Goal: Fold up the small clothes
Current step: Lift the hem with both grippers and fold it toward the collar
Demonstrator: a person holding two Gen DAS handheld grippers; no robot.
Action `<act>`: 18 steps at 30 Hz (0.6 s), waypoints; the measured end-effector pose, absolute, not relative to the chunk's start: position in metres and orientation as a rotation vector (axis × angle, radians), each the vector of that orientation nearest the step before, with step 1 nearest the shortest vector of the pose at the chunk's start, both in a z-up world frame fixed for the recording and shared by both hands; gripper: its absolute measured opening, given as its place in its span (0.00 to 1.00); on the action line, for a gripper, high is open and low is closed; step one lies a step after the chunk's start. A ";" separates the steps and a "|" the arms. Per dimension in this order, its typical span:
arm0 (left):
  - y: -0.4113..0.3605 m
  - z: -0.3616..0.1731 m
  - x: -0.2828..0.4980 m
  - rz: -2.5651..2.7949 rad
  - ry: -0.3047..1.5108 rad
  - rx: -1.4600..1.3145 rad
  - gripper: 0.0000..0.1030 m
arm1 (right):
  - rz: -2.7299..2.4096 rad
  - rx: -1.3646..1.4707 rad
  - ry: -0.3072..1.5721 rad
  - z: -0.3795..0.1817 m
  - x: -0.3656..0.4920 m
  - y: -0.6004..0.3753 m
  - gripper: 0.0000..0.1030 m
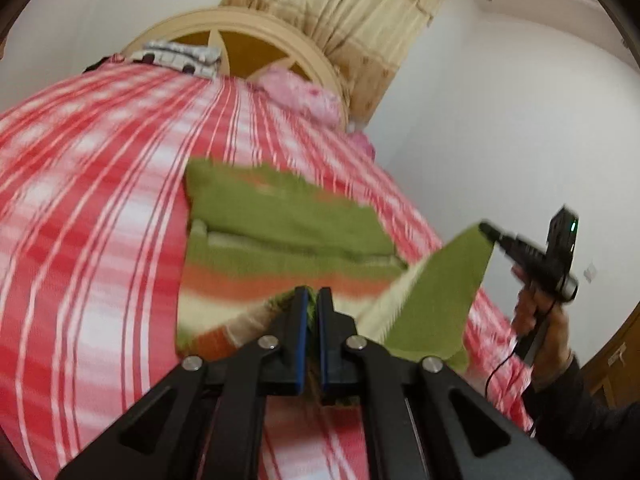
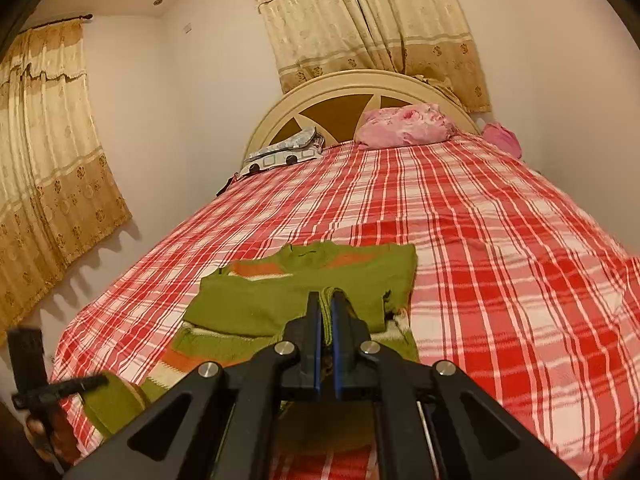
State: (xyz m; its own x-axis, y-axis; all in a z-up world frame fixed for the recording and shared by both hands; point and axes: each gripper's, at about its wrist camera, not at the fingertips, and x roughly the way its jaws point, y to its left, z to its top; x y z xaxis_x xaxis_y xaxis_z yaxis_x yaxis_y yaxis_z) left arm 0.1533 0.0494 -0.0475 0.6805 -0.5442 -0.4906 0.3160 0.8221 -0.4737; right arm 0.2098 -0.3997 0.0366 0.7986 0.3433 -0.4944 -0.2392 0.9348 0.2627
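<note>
A small green sweater (image 1: 280, 224) with orange and cream stripes lies on the red plaid bed; it also shows in the right wrist view (image 2: 288, 292). My left gripper (image 1: 313, 294) is shut on the sweater's near hem and lifts it. My right gripper (image 2: 326, 300) is shut on another green edge of the sweater. In the left wrist view the right gripper (image 1: 486, 230) holds a raised green corner at the right. In the right wrist view the left gripper (image 2: 102, 380) shows at the lower left, pinching green cloth.
The red and white plaid bedspread (image 2: 480, 240) covers the whole bed. A pink pillow (image 2: 404, 126) and a patterned white cushion (image 2: 280, 156) lie by the cream headboard (image 2: 348, 80). Beige curtains (image 2: 372, 20) hang behind. White walls stand close on both sides.
</note>
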 end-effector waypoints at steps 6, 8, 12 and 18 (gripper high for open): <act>0.053 -0.027 0.221 -0.466 0.602 -0.363 0.02 | 0.300 0.193 0.550 0.050 0.255 -0.398 0.03; 0.056 -0.024 0.246 -0.457 0.596 -0.377 0.02 | 0.295 0.202 0.551 0.052 0.271 -0.398 0.03; 0.051 -0.028 0.277 -0.478 0.623 -0.334 0.02 | 0.280 0.195 0.564 0.051 0.303 -0.394 0.03; 0.011 -0.064 0.264 -0.496 0.707 -0.013 0.75 | 0.254 0.174 0.607 0.030 0.333 -0.393 0.03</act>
